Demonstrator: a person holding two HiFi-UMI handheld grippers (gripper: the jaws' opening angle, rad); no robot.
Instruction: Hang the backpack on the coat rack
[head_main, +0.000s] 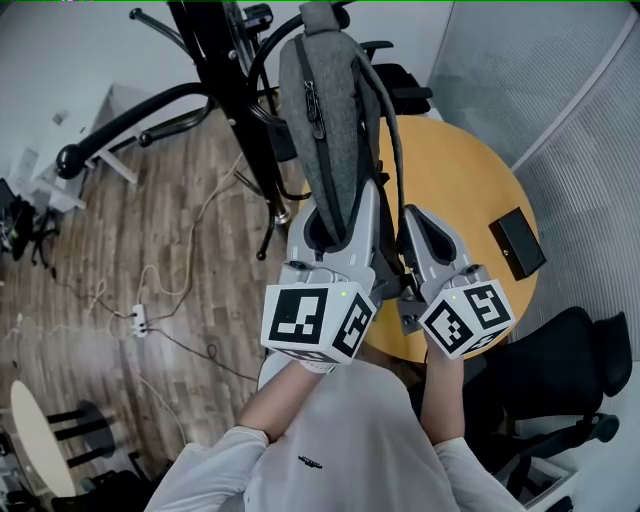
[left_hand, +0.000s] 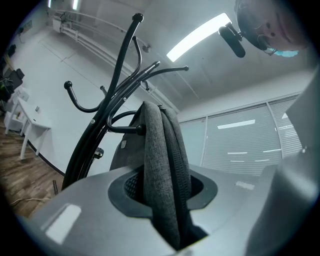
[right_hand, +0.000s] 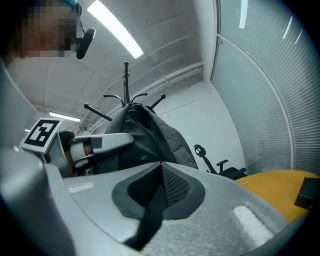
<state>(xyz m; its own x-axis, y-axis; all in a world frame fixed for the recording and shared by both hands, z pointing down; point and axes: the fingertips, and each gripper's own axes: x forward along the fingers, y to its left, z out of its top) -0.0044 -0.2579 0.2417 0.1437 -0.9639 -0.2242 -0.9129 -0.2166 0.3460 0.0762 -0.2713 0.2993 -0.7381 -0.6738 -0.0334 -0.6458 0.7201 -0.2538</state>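
Above wooden flooring (head_main: 180, 200), left gripper (head_main: 345, 215) clamps the grey fabric backpack (head_main: 325, 110), right gripper (head_main: 420, 225) its dark strap (right_hand: 150, 220); released off the black metal coat rack (head_main: 235, 90), it may fall.

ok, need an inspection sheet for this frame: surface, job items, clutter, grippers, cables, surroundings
surface: round wooden table at the right, beyond the grippers.
job's things: grey backpack held upright against the black coat rack. A hook reaches it near the top; can't tell if it bears the load.
clutter: black box on the table.
grippers: left gripper shut on the backpack's edge; right gripper shut on a dark strap.
cables: loose cables and a power strip on the wood floor, near the rack's base.
surroundings: black office chair lower right.
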